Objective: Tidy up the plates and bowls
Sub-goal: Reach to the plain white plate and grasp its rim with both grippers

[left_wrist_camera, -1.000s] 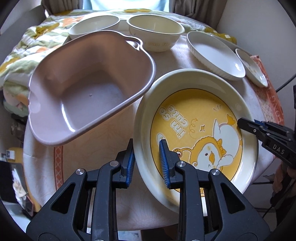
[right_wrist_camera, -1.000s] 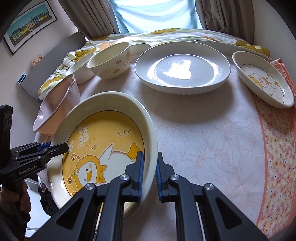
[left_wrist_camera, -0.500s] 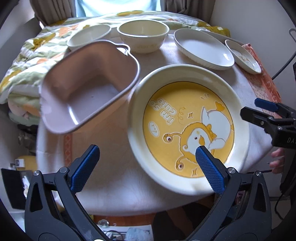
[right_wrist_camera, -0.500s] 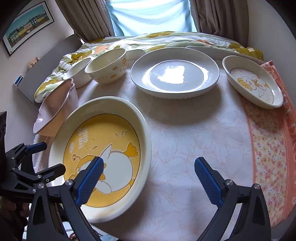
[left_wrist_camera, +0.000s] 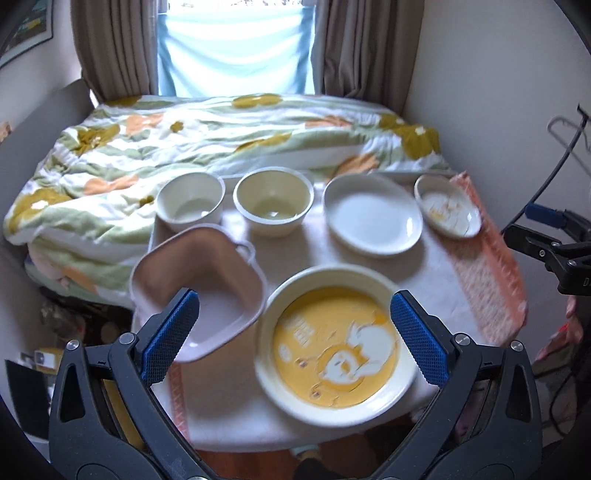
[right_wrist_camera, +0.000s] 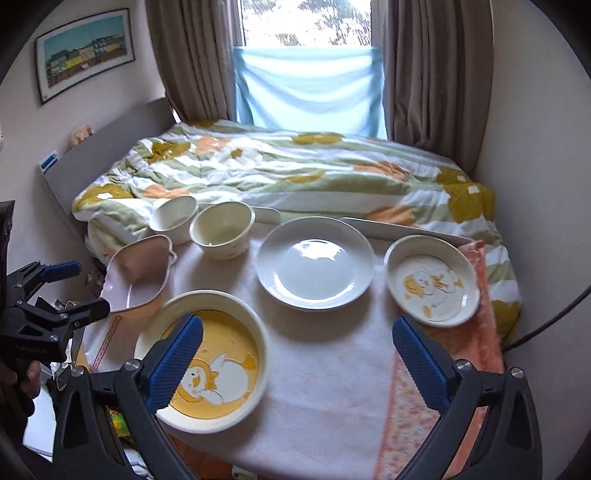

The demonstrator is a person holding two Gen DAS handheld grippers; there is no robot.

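Yellow duck-print plate [right_wrist_camera: 207, 365], pink basin [right_wrist_camera: 138, 275], floral quilt [right_wrist_camera: 295, 173]

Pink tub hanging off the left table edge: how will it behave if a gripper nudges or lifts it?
The pink tub looks like rigid plastic, so probably stiff and light. It sits tilted, partly past the table edge, so a push may tip it off. Its smooth rim could slip.

A window [right_wrist_camera: 306, 22] sits at the top centre of the right wrist view, its lower part covered by a pale blue cloth [right_wrist_camera: 308, 88] that glows with daylight, and brown curtains [right_wrist_camera: 192, 55] hang on both sides of it. Below it, across the middle of the frame, lies a bed under a rumpled quilt [right_wrist_camera: 295, 173] with green, yellow and orange flowers, and a grey headboard [right_wrist_camera: 107, 147] runs along its left side. A framed picture [right_wrist_camera: 85, 51] of a coloured townscape hangs on the white wall [right_wrist_camera: 22, 147] at upper left.
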